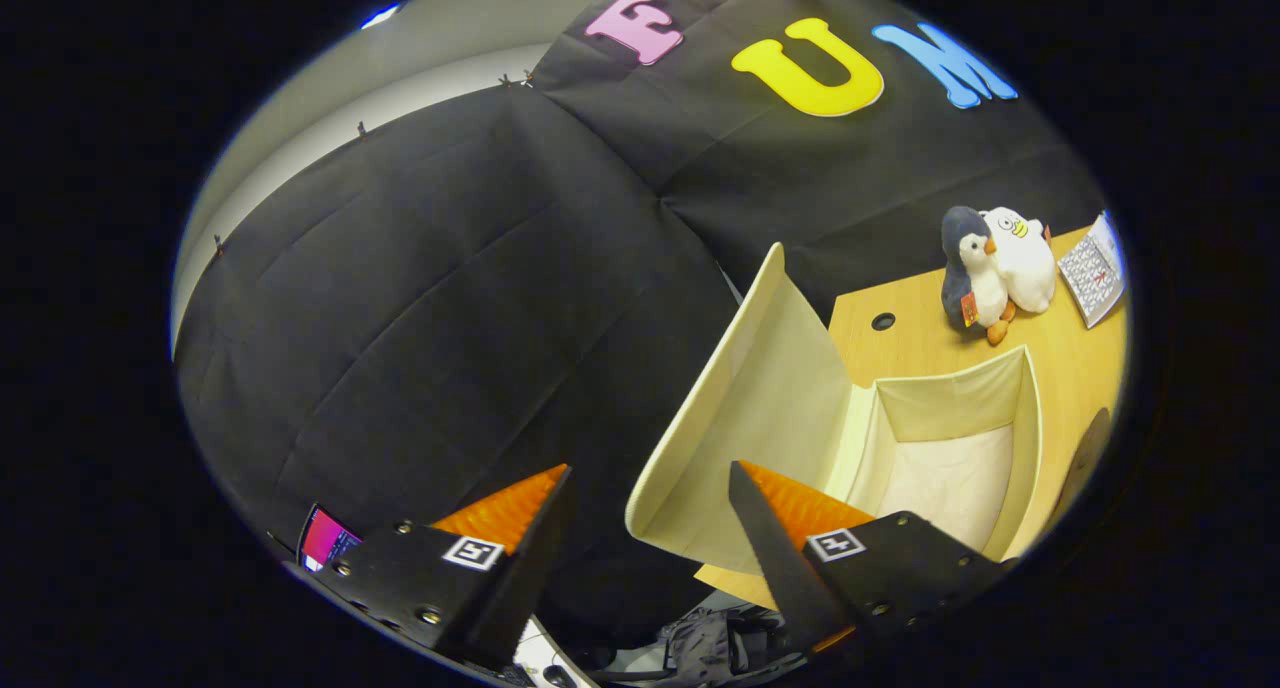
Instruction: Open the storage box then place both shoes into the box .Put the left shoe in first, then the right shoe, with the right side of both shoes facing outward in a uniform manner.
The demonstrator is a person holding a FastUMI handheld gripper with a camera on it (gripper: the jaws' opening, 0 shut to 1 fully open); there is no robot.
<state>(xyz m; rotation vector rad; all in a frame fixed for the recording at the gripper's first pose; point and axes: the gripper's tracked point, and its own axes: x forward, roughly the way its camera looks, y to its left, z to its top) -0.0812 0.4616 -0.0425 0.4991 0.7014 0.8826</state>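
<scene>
- Gripper [650,483]: fingers spread wide apart, nothing between them, touching nothing; released.
- Storage box [955,408]: cream fabric, open, on the wooden counter [1070,358] just ahead of the right-hand finger. Lid flap [745,408] stands up at the box's left side, next to counter's left edge.
- Box inside looks bare; no shoes seen in it.
- Beyond box, twd far edge of counter: two plush penguins [995,268] side by side, touching.
- Small printed card [1095,268] just right of them.
</scene>
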